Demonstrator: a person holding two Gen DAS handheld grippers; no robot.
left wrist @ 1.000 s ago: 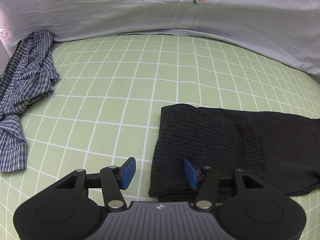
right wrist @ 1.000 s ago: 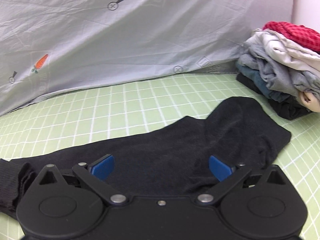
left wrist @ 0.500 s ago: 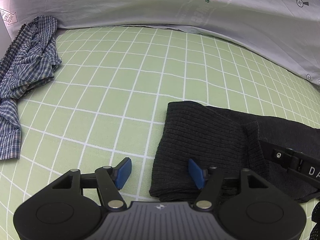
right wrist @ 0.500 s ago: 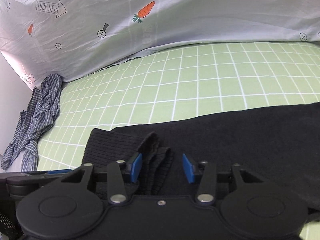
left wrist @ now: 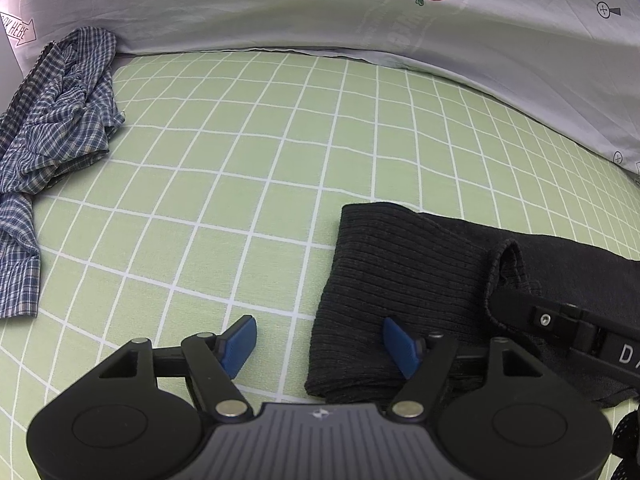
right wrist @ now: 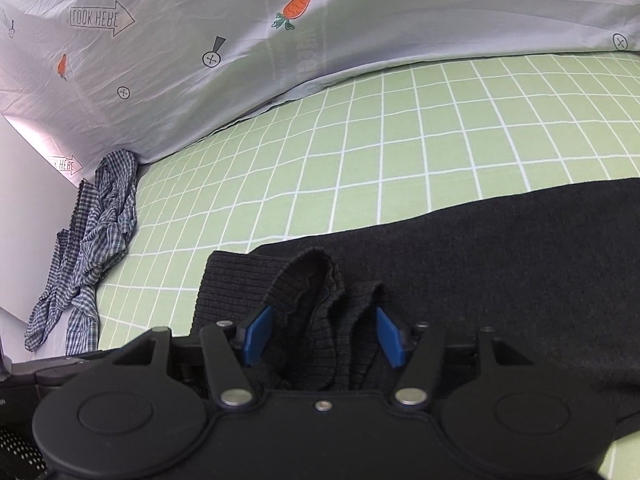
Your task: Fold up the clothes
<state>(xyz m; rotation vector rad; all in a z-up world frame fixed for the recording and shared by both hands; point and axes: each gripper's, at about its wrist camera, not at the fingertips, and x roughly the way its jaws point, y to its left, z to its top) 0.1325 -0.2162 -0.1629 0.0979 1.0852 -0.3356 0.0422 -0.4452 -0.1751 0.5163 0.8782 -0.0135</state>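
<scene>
A black ribbed knit garment [left wrist: 400, 272] lies flat on the green checked bed sheet [left wrist: 240, 160]. My left gripper [left wrist: 320, 342] hangs over its left hem. One blue pad is above the sheet and the other above the knit, and the jaws are opening without pressing on anything. In the right wrist view a bunched, raised ribbed cuff [right wrist: 320, 292] of the same garment [right wrist: 500, 248] stands between the pads of my right gripper [right wrist: 324, 336]. Those jaws are also opening and the pads stand just off the folds. The right gripper's black finger [left wrist: 560, 320] rests on the knit.
A crumpled blue checked shirt [left wrist: 52, 120] [right wrist: 96, 232] lies at the sheet's left edge by a white wall [right wrist: 24, 208]. A grey printed cloth with carrots and arrows [left wrist: 360, 20] rises along the back. Bare green sheet [right wrist: 400, 140] stretches beyond the garment.
The right wrist view swung left from a pile of clothes to the cuff end. Its jaws narrowed around the cuff, then widened slightly. The left jaws widened, and the right gripper entered the left view.
</scene>
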